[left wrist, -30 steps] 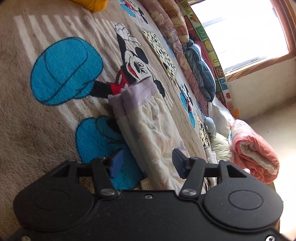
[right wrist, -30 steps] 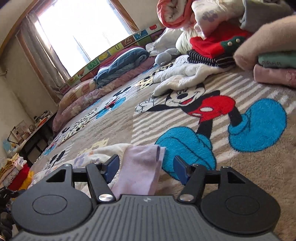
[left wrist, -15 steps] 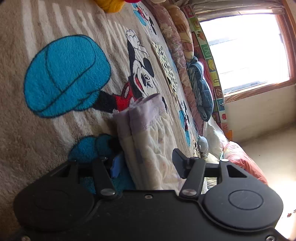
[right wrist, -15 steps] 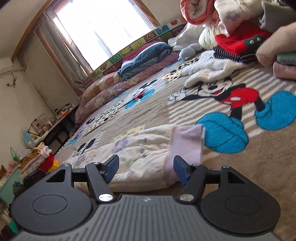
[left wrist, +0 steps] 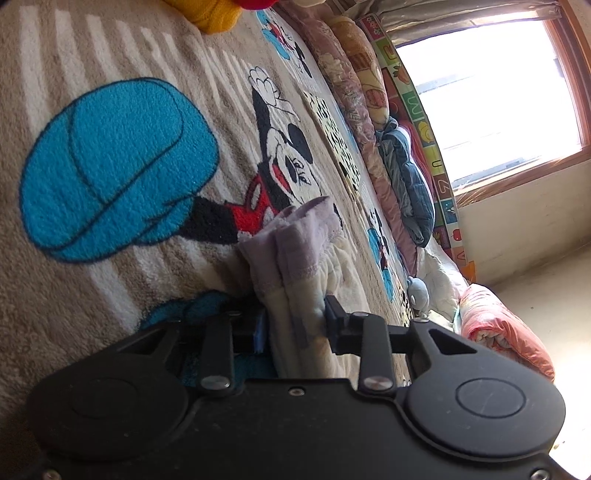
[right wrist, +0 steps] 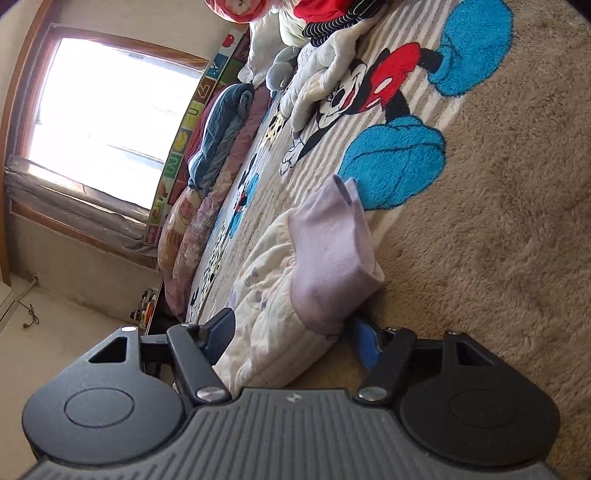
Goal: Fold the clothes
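Gripping is what the left wrist view shows: the left gripper point(left wrist: 293, 326) has its fingers drawn in close on the bunched cream cloth of a small pair of printed trousers point(left wrist: 306, 280), both pads pressed into the fabric, so I read it as clamped on the garment. The lilac waistband point(left wrist: 295, 236) stands up ahead of the fingers in stacked layers, which suggests the trousers are already doubled lengthwise. They lie on the cartoon-mouse blanket point(left wrist: 110, 166) that covers the bed, beside a blue printed shoe. Beyond, rolled bedding runs along the wall under the window point(left wrist: 491, 92). Right wrist view: the right gripper point(right wrist: 295, 336) has its fingers set wide, one on either side of the same trousers point(right wrist: 280, 306); the upper pad sits just beside the cream cloth and the lower blue pad point(right wrist: 365, 341) is near the waistband point(right wrist: 325, 254), with a gap on that side, so no grip here as far as I can tell. The waistband end is lifted and curled. A heap of other clothes point(right wrist: 332, 14) sits at the far end of the blanket; whether folded or waiting, too small to tell. Judgement on progress: this garment is part-folded, long and narrow, with a crosswise fold left to make it compact.
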Tool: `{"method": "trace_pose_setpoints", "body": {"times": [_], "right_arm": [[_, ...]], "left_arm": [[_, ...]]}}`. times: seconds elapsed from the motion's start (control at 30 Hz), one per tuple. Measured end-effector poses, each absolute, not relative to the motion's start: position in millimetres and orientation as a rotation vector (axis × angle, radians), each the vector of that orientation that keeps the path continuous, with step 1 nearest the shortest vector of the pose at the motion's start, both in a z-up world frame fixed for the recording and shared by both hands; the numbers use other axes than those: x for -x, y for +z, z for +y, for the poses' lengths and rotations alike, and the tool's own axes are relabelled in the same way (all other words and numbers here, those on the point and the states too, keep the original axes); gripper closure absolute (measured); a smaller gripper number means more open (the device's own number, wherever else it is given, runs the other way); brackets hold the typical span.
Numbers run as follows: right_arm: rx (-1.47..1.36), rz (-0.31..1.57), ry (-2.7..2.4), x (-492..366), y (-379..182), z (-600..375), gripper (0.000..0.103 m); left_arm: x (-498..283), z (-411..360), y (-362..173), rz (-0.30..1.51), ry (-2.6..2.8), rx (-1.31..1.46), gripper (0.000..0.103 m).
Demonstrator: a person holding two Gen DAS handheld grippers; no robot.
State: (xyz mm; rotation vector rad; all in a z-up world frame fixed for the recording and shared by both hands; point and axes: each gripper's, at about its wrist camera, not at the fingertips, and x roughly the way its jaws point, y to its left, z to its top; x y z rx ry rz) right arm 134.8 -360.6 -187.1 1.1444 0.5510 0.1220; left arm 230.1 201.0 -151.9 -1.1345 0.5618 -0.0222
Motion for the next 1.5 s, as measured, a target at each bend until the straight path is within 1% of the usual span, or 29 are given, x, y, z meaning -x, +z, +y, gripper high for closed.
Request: {"method": "trace_pose_setpoints", "body": {"times": [0.07, 0.17, 0.27, 0.37, 0.4, 0.43, 0.5, 0.6, 0.7, 0.9, 1.1, 1.17, 1.23, 1.27, 1.3, 1.33, 1.37, 1.43, 1.5], "right_arm": [[-1.125, 0.536, 0.093, -138.6, -188.3, -356.7, 0.036], [-1.121, 0.511, 0.055, -143.6, -190.6, -355.7, 0.041], [-1.143, 0.501, 0.027, -145.8, -193.5, -356.5, 0.042], [-1.165, 0.49, -0.002, -147.9, -196.4, -357.3, 0.039], [-1.172, 0.487, -0.011, -148.7, -197.4, -357.6, 0.041], [-1.17, 0.486, -0.016, -152.1, -198.7, -358.7, 0.045], [-1.168, 0.485, -0.023, -160.1, -202.8, -360.6, 0.064], [-1.149, 0.47, -0.012, -160.6, -205.4, -359.5, 0.073], [-1.142, 0.467, 0.005, -155.7, -201.7, -361.1, 0.079], [-1.15, 0.457, 0.061, -136.4, -178.5, -360.3, 0.08], [-1.213, 0.464, 0.143, -102.9, -161.9, -352.5, 0.081], [-1.224, 0.483, 0.15, -90.6, -164.9, -349.2, 0.082], [-1.199, 0.542, 0.124, -88.3, -179.7, -348.0, 0.082], [-1.185, 0.572, 0.11, -87.3, -187.4, -347.5, 0.082], [-1.171, 0.602, 0.096, -86.4, -195.1, -347.0, 0.076], [-1.185, 0.595, 0.11, -84.1, -202.7, -349.2, 0.076], [-1.201, 0.584, 0.126, -81.6, -210.3, -351.6, 0.078], [-1.211, 0.579, 0.153, -79.2, -209.4, -353.5, 0.075], [-1.208, 0.584, 0.183, -80.7, -204.8, -354.3, 0.063]], "left_arm": [[-230.4, 200.3, -151.9, 0.561, -0.023, 1.134, 0.075], [-229.1, 203.1, -152.3, 0.556, -0.032, 1.162, 0.077], [-225.2, 206.2, -153.1, 0.557, -0.037, 1.179, 0.077], [-226.2, 204.0, -151.7, 0.556, -0.037, 1.175, 0.077], [-226.0, 204.2, -151.6, 0.557, -0.039, 1.178, 0.077], [-225.8, 204.4, -151.5, 0.557, -0.04, 1.18, 0.078], [-225.0, 204.0, -150.4, 0.554, -0.042, 1.175, 0.08], [-223.5, 202.6, -148.0, 0.547, -0.046, 1.157, 0.085], [-219.1, 201.5, -140.4, 0.53, -0.065, 1.139, 0.087], [-196.3, 209.9, -124.4, 0.501, -0.095, 1.118, 0.087], [-163.5, 231.4, -135.0, 0.546, -0.057, 1.123, 0.087], [-152.6, 238.5, -138.6, 0.561, -0.044, 1.125, 0.087], [-141.7, 245.7, -142.1, 0.576, -0.031, 1.126, 0.087], [-136.2, 249.3, -143.9, 0.583, -0.025, 1.127, 0.085], [-130.8, 252.9, -145.6, 0.591, -0.018, 1.127, 0.072], [-125.5, 256.4, -147.5, 0.595, -0.014, 1.131, 0.068], [-121.9, 259.6, -149.6, 0.578, -0.026, 1.158, 0.067], [-116.6, 263.2, -147.7, 0.556, -0.027, 1.189, 0.06], [-112.5, 262.5, -148.3, 0.55, -0.029, 1.216, 0.058]]}}
